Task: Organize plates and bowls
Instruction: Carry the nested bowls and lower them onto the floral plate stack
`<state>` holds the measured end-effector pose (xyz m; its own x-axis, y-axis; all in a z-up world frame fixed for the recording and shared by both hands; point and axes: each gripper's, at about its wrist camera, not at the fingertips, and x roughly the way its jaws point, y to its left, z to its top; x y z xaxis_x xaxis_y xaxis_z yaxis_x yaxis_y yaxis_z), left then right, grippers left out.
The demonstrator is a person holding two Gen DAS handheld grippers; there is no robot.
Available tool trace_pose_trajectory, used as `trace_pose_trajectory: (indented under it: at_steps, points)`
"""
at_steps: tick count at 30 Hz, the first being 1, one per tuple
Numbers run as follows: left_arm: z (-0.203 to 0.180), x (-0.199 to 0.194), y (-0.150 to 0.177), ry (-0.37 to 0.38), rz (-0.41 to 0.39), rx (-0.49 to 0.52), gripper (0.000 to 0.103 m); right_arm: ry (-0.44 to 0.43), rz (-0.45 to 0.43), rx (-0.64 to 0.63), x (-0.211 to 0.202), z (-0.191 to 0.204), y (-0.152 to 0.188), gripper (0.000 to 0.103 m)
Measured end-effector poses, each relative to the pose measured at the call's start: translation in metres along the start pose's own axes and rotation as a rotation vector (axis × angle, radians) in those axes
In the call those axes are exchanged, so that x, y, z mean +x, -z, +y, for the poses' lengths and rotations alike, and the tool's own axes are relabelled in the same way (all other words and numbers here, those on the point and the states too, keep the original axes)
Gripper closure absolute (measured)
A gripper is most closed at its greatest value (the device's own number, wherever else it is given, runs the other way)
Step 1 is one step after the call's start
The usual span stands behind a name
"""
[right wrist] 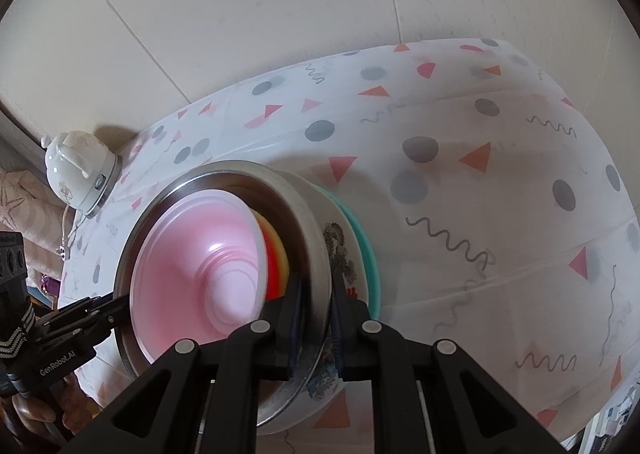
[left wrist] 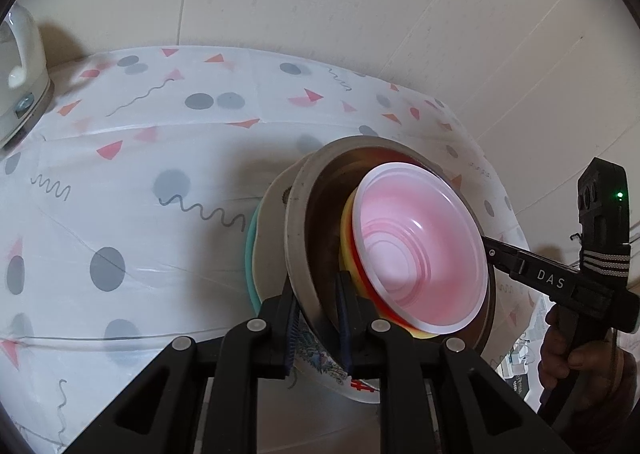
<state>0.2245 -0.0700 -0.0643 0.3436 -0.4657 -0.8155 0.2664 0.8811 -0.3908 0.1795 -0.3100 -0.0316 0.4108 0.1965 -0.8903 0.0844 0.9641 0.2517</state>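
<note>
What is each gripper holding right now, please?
Left gripper: shut on the metal bowl rim.
Right gripper: shut on the same rim, opposite side.

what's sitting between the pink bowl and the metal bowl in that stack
A yellow bowl and a red one nest between the pink bowl and metal bowl, clearest in the right wrist view.

A patterned tablecloth (left wrist: 168, 158) covers the table, bearing a white kettle (right wrist: 78, 170).

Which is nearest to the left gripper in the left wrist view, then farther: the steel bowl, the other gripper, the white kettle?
1. Steel bowl: clamped by its rim in the left gripper.
2. Right gripper: to the right, at the bowl's opposite rim.
3. White kettle: far left, at the back of the table.
</note>
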Motion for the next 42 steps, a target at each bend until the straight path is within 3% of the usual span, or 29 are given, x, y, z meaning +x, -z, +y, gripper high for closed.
trace_pose_trajectory:
  at_steps: [11,26,42]
  points:
    - [-0.005,-0.009,0.003,-0.049,-0.036,0.006,0.086,-0.037,-0.001,0.029,-0.006,-0.005,0.007,0.089]
    - [-0.012,-0.016,0.011,-0.111,-0.071,-0.009,0.085,-0.033,-0.004,-0.026,-0.008,-0.002,0.007,0.089]
    - [-0.033,-0.035,0.026,-0.197,-0.143,-0.069,0.078,-0.037,0.001,-0.128,-0.012,0.002,0.011,0.085]
